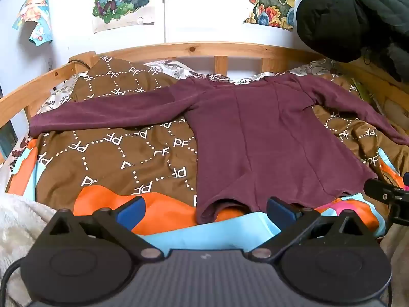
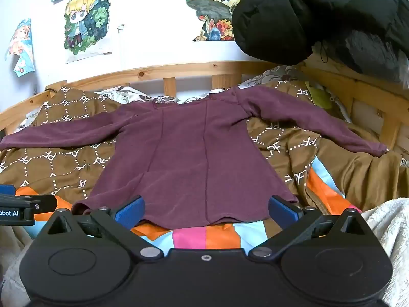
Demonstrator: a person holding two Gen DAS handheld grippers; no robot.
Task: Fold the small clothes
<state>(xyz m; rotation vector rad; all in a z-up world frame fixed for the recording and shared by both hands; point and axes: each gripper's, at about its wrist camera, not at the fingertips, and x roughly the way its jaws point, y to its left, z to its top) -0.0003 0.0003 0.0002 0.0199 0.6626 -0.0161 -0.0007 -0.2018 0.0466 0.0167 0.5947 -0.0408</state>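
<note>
Right wrist view, shirt's [image 2: 189, 158] right cuff [image 2: 378, 151], unseen from left

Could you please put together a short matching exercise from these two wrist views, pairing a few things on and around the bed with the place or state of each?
Things:
1. maroon long-sleeved top
2. black padded jacket
3. brown blanket with PF lettering
4. left gripper

Place or state:
A. bundled up high at the right, above the bed frame
B. spread flat with both sleeves stretched out to the sides
C. jaws wide apart, nothing between them, near the hem
D. lying under the garment, over a striped cover

Pairs: 1-B, 2-A, 3-D, 4-C
</note>
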